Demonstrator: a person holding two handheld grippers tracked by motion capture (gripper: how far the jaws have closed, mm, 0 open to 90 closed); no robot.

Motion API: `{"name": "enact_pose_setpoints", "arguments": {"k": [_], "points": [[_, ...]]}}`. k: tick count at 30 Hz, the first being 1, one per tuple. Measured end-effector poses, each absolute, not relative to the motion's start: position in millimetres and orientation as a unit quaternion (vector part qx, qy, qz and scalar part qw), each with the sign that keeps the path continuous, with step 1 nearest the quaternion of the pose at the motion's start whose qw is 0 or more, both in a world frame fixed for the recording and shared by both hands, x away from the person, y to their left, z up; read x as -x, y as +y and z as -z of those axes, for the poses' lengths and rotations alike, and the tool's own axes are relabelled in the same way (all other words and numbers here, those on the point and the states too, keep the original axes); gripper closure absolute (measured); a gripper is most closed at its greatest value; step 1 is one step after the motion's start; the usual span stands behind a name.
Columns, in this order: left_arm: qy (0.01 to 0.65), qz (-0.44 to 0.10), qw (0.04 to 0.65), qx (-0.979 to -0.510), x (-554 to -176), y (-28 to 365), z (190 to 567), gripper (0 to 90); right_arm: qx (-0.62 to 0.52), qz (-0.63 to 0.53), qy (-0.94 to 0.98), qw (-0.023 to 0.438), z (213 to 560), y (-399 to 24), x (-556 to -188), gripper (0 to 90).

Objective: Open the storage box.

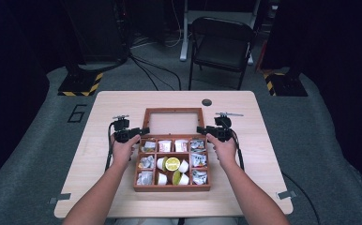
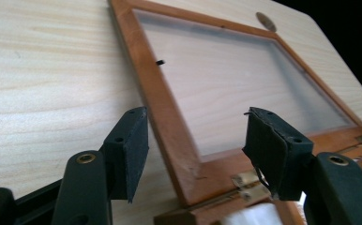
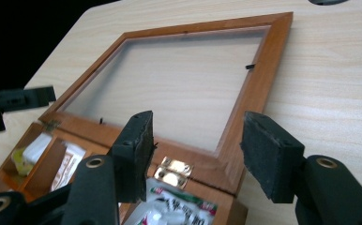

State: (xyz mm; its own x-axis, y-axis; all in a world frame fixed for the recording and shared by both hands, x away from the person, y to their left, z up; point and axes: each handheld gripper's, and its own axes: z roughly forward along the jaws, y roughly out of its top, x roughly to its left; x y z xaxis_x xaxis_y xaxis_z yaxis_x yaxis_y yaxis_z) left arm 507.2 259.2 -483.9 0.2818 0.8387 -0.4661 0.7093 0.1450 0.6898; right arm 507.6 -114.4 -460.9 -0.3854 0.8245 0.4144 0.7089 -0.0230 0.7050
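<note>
We found the wooden box (image 1: 172, 187) near the middle of the worktop (image 1: 263, 154), its glazed lid (image 1: 173, 122) lying flat open behind it. The left hand-held gripper (image 1: 141, 131) and right hand-held gripper (image 1: 201, 130) flanked the hinge corners, jaws parted, grasping nothing.

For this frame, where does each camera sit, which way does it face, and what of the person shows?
High view: above the person's side, looking forward and down at the table; both forearms, left hand-held gripper, right hand-held gripper.
Left gripper view: on that gripper, facing the box lid's left hinge corner; its jaws apart.
Right gripper view: on that gripper, facing the lid's right hinge corner.
Shared: the lid lying open flat, wooden box.
</note>
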Motion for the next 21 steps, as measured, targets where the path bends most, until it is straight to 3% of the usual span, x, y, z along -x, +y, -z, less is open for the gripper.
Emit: {"name": "enact_pose_setpoints", "arguments": {"k": [21], "points": [[0.553,-0.082,0.484,-0.673,-455,258,451,41.8,-0.409,-0.439,0.79,0.128,438,-97,-435,46.9]]}}
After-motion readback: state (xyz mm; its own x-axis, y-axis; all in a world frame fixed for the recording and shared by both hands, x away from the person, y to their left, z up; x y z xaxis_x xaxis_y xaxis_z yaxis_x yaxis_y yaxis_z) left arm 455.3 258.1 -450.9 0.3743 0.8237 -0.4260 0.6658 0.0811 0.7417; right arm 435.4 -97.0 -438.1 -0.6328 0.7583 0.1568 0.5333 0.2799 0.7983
